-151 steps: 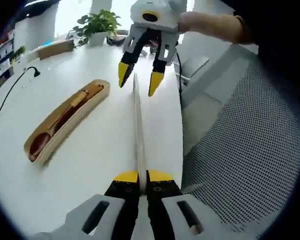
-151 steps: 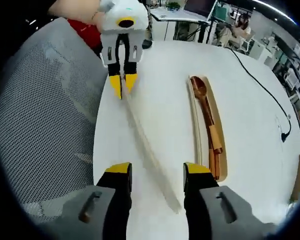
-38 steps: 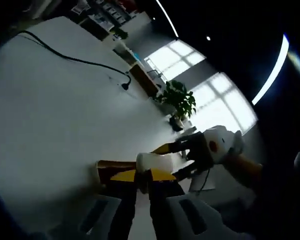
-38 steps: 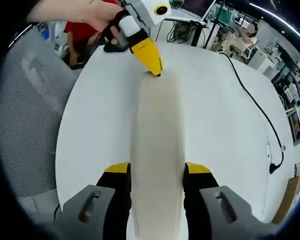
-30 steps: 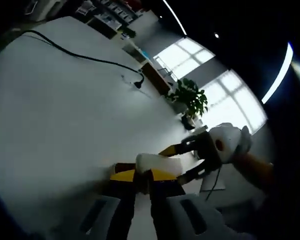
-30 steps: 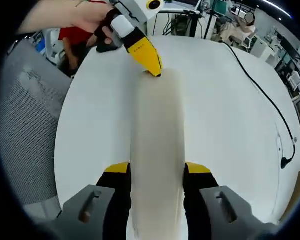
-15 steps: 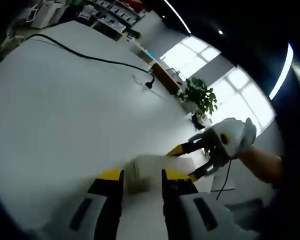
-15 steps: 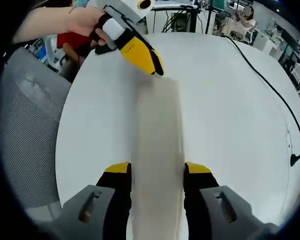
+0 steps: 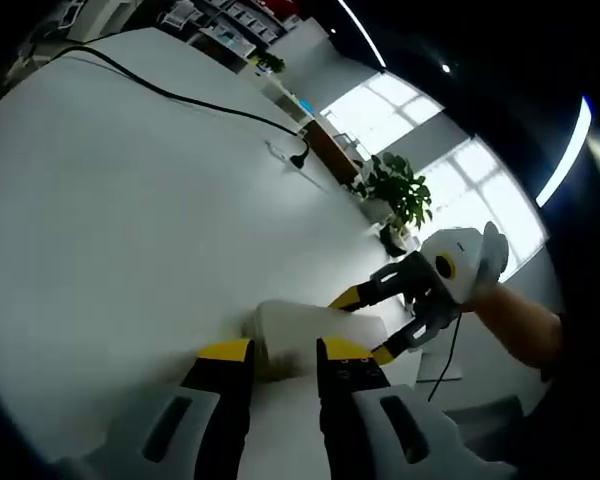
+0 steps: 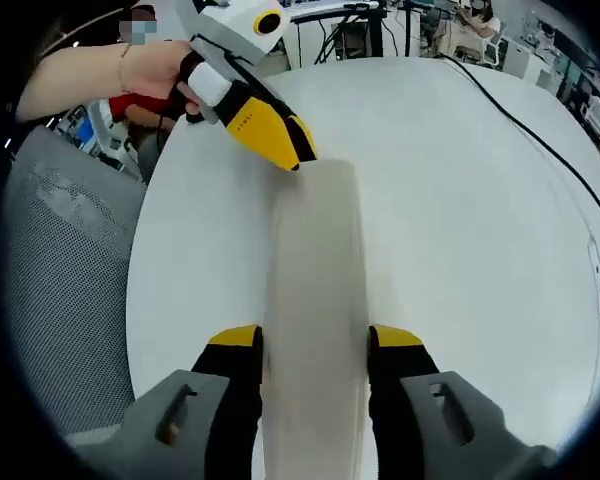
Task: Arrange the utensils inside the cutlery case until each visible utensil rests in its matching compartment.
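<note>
**Closed cutlery case held at both ends over the table**

Position: the long, pale cream, smooth-shelled cutlery case [image 10: 315, 300] lies lengthwise on the round white table [image 10: 460, 200]. Its near end sits between the right gripper [image 10: 315, 345] jaws, which press against both long sides: clamped on the case. In the right gripper view the left gripper [image 10: 280, 140] meets the far end. In the left gripper view its own jaws [image 9: 280, 350] stand slightly parted on either side of that end of the case [image 9: 300, 330]; contact cannot be confirmed.

Handling (judgement): the shell looks rigid, light and fairly slick. A grip across the narrow width near an end, as at present, seems sound, but squeezing may let it slip; holding both ends should steady it.

Count: one case, lid side up, contents hidden, so utensils cannot be counted. One black cable [image 10: 540, 140] runs across the table; one potted green plant [image 9: 390, 200] stands beyond.
</note>
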A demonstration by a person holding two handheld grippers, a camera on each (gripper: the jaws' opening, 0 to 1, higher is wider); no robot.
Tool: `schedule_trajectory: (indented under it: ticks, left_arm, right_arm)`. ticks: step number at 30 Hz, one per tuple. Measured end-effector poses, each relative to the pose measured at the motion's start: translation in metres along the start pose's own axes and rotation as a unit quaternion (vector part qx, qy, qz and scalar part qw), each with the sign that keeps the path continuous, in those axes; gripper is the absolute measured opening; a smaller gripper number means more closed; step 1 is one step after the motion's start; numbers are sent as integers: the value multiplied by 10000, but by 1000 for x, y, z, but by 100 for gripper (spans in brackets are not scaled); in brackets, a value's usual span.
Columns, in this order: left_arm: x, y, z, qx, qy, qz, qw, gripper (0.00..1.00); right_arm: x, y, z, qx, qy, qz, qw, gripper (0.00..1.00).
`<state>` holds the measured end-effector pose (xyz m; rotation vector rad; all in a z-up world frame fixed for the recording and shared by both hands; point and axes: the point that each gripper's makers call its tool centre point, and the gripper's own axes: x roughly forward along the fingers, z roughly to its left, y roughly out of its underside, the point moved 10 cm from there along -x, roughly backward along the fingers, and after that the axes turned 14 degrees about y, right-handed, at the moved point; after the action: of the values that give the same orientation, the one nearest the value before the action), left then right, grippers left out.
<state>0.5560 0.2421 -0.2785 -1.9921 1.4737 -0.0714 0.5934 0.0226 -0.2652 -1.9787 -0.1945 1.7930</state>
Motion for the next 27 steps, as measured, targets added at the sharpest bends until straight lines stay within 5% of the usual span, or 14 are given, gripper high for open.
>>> schedule_trajectory:
  ticks: [3,7,12,14,16,25,27]
  left_arm:
    - [-9,-8,0,715,-564,-139,9957,23]
    - [-21,-25,-11,1020,-600,-403,9922,21]
    - [-14,-31,-29,1828,-602,562,9797,5]
    - [-8,-29,-34,2082,-689,820,9722,1]
    - [-2,-27,-38,2056,-566,1012,9718,1]
    - [19,-24,-47,2885,-628,2245,9287,1]
    - [22,-22,-44,2821,-567,2336,9288,1]
  right_arm:
    - [-15,1,-1,142,-3,-335,9993,44]
    - [-62,11,-7,602,432,-1013,9921,41]
    - [-94,47,-7,802,1259,-939,9843,0]
    - [-96,59,-6,540,1535,-893,9826,0]
    - [-92,70,4,794,1432,-508,9852,0]
    - [-77,83,22,938,1318,-78,9868,0]
    - [-76,84,22,751,1438,226,9865,0]
